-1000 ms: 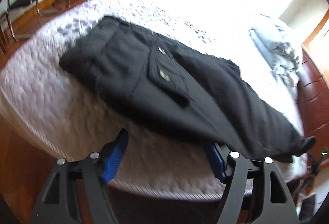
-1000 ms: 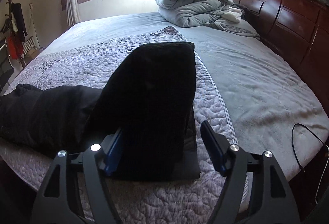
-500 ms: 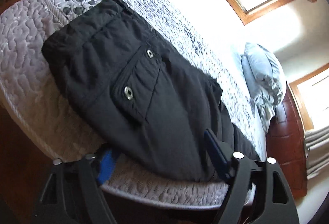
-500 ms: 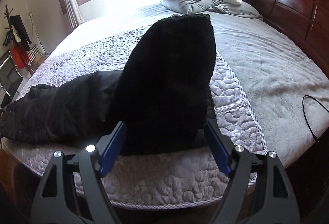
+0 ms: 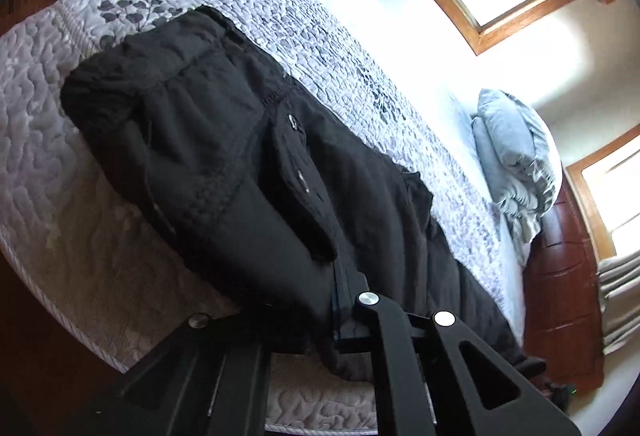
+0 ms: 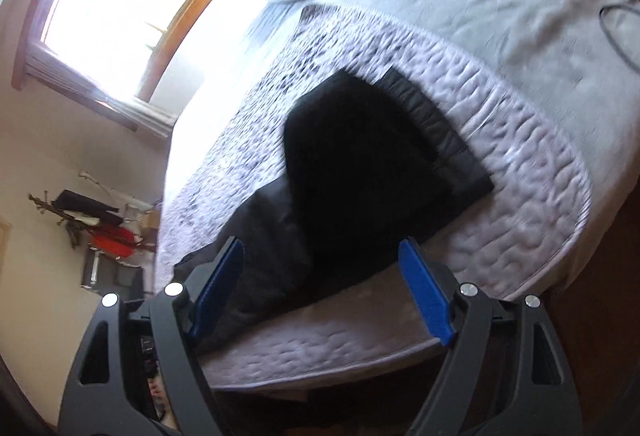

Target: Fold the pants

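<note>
Here, a bed (image 5: 48,171) with a quilted lilac cover is seen in both views. Black pants (image 5: 224,163) are laid flat along the bed's near edge, waistband toward the bed's foot corner, a snap pocket flap (image 5: 298,171) near their middle. At the bed's head a grey duvet pile (image 5: 516,163) is heaped. In the right wrist view the pants (image 6: 360,171) are seen with one leg end turned back over itself. The left gripper (image 5: 320,312) is clamped on the pants' near edge, fabric bunched between the fingers. The right gripper (image 6: 320,288) is held wide apart, nothing between its blue pads (image 6: 426,296), just off the bed's edge.
</note>
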Available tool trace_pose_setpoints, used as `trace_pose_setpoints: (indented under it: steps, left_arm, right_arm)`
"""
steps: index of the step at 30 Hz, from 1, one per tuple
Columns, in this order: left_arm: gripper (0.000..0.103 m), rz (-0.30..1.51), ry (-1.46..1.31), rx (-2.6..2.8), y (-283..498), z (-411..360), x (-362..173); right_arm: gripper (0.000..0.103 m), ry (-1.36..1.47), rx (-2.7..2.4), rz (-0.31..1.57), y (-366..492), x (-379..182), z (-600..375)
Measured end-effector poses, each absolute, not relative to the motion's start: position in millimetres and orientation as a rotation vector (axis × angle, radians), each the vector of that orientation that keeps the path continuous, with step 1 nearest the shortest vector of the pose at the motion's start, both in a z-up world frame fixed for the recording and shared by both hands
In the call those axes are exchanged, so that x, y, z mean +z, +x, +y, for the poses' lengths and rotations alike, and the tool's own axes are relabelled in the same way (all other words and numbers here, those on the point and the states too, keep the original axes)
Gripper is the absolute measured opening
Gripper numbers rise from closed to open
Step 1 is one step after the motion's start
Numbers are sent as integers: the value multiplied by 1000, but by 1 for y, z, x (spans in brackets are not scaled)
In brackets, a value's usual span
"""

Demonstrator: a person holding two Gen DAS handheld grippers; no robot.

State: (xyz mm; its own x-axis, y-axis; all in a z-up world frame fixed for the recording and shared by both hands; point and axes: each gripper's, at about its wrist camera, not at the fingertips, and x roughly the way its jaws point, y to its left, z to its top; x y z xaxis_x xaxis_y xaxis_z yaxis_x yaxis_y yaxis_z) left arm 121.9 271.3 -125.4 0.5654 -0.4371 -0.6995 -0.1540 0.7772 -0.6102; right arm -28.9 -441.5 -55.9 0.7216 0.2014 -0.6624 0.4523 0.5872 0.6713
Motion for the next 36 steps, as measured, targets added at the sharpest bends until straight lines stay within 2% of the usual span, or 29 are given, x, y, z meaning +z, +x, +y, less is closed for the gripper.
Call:
trace_pose_setpoints:
  steps: [4,6,8,9,10,11,12,13,16,17,21,23,25,28,33,35,36]
  left_arm:
    - [7,979,-682,-184,123,269,-128]
    - [8,986,-690,-185,123,272,-131]
    - [16,1012,-705,-192,125,274,-137]
    - [20,1025,-716,-193,126,274,-140]
    - [31,1040,-730,-194,129,274,-144]
    - [38,1056,-748,-193,132,273,-150]
    - [38,1066,-761,-188,134,271,-154]
    - [37,1071,-768,-184,138,270,-158]
    - [12,1070,-791,-179,147,270,-158]
    - [7,1058,-827,-198,151,273,-156]
    - [4,960,-856,-245,159,284,-131]
    - [4,853,-851,-273,157,293,-109]
    - [4,782,-810,-258,155,300,-92]
    - [4,816,-720,-249,157,301,-92]
    - [5,987,-591,-181,151,290,-140]
    - [6,1008,-603,-153,146,289,-154]
    - [7,1006,-609,-146,144,290,-157]
  right_arm:
    - [80,1059,-218,835,-6,-67,-422]
    - [75,1057,-249,818,8,-72,-422]
    - [69,1036,-276,803,23,-77,-424]
    - [60,1004,-324,829,34,-82,-426]
    - [51,993,-385,870,42,-88,-430]
    - [25,1016,-423,880,49,-96,-434]
    - [8,1027,-416,894,57,-102,-436]
    - [6,1015,-426,930,67,-106,-438]
    - [3,975,-407,893,85,-89,-434]
    - [3,966,-349,850,92,-74,-431]
    - [2,880,-32,573,102,3,-410]
    - [2,859,135,401,89,29,-402]
    - [2,794,151,327,73,37,-398]
    - [2,778,46,407,59,2,-405]
    - [2,903,-206,774,47,-129,-428]
    - [3,891,-237,823,39,-155,-425]
    - [7,889,-234,815,35,-160,-423]
